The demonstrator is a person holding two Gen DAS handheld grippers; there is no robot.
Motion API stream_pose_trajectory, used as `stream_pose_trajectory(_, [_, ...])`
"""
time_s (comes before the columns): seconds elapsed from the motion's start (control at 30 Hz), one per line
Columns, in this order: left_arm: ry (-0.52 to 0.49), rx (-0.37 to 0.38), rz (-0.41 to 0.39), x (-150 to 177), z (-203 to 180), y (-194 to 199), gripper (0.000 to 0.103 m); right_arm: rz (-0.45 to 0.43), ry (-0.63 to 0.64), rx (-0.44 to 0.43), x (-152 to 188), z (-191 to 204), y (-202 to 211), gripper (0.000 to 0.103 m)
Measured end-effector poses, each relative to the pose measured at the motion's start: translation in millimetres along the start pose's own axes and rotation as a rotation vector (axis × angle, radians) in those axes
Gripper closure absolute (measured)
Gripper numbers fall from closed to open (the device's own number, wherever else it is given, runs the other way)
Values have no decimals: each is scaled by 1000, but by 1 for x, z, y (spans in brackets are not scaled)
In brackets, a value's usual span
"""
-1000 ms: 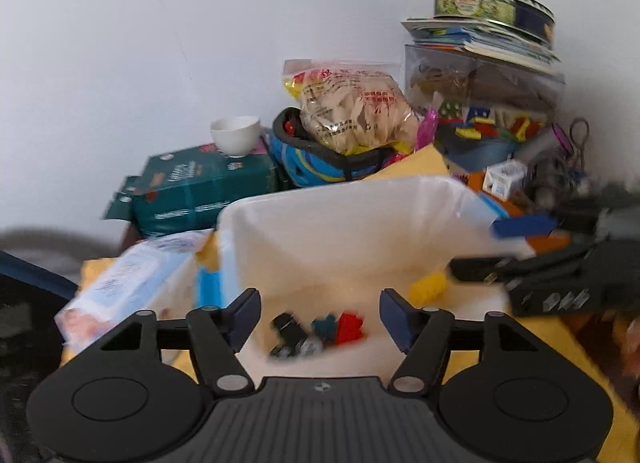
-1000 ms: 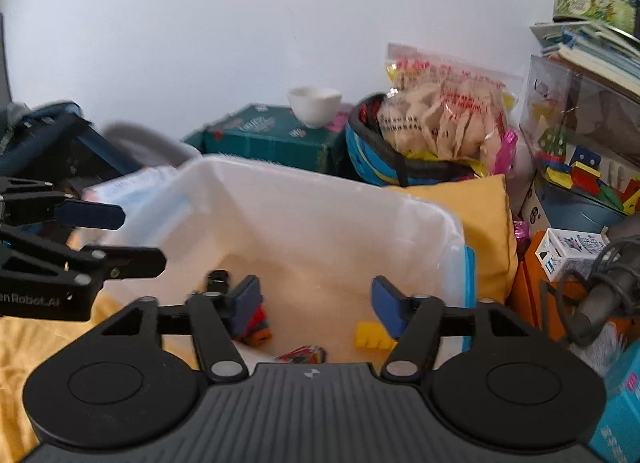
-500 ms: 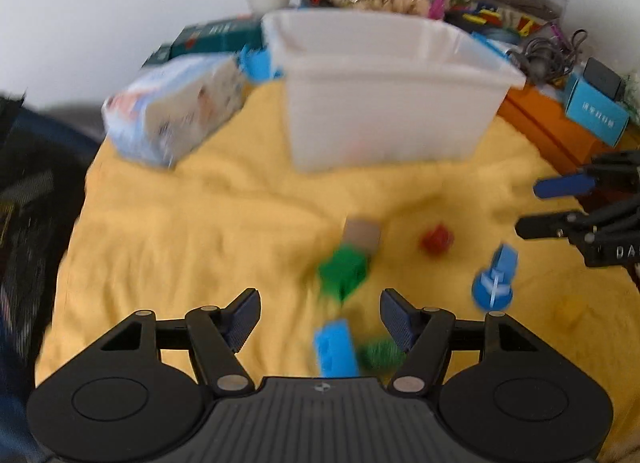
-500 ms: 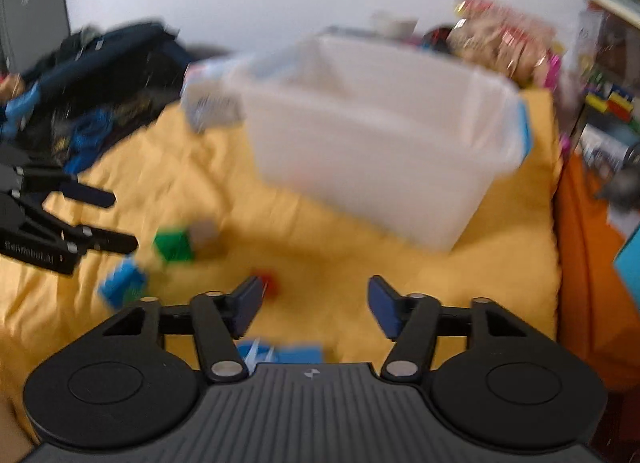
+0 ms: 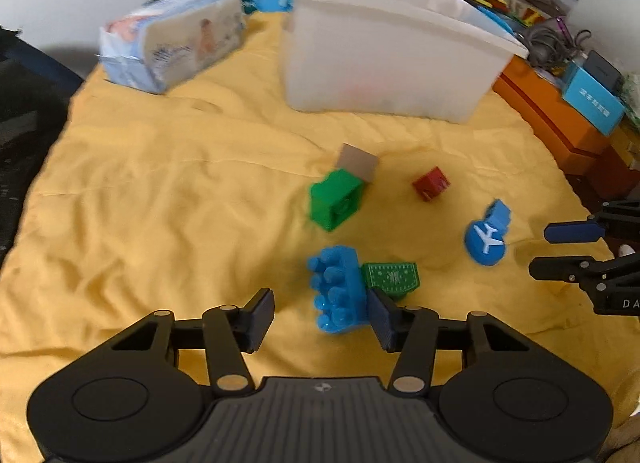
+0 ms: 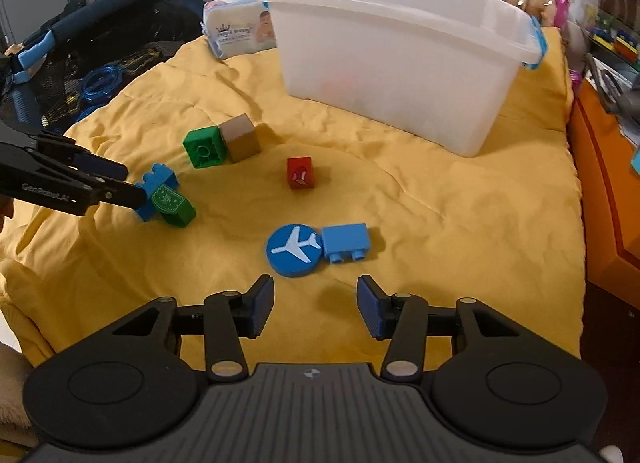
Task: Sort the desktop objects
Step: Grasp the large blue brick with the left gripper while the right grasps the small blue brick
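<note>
Left tongs (image 5: pixel 320 315) are closing around a blue studded brick (image 5: pixel 338 289), not yet pinching it; a green patterned block (image 5: pixel 394 279) touches that brick and could be dragged along. Right tongs (image 6: pixel 316 309) are closing on nothing, just short of the blue airplane disc (image 6: pixel 294 250) and small blue brick (image 6: pixel 345 242). The white plastic bin (image 6: pixel 400 63) stands behind. The yellow blanket (image 6: pixel 460 223) drops off at the right, beside orange boxes (image 5: pixel 560 123); open room lies left.

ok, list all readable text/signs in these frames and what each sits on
"GenRobot.AI": side of the left gripper.
"DA", cut off by the frame edge: right gripper.
White airplane sign: blue round disc.
Wipes pack, blue box, green block: print too small or blurred.
</note>
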State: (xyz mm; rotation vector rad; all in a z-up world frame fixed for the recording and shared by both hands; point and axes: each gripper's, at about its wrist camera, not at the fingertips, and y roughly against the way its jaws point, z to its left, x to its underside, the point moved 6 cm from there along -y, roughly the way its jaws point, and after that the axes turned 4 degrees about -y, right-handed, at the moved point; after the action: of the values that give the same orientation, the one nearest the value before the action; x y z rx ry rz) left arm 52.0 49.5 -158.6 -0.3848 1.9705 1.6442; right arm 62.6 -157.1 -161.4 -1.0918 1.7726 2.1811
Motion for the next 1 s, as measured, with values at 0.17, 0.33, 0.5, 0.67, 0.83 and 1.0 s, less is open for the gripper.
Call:
stream_pose_trajectory(0.17, [-35, 4, 17, 3, -10, -10, 76, -4, -2, 19, 1, -4, 0, 53])
stream_pose_trajectory(0.33, [-60, -21, 38, 6, -6, -2, 76, -15, -20, 25, -7, -13, -9, 54])
stream_pose_trajectory(0.5, [-44, -20, 54, 14, 2, 4, 76, -16, 171, 125, -12, -12, -21, 68])
stream_pose_trajectory(0.67, [-24, -22, 50, 19, 2, 5, 75, 4, 436, 36, -8, 3, -28, 71])
stream_pose_trajectory(0.83, [-21, -22, 48, 17, 0, 2, 75, 5, 624, 40, -14, 11, -43, 71])
stream_pose_trajectory(1.0, [-15, -25, 46, 16, 0, 1, 75, -5, 606, -6, -30, 12, -50, 74])
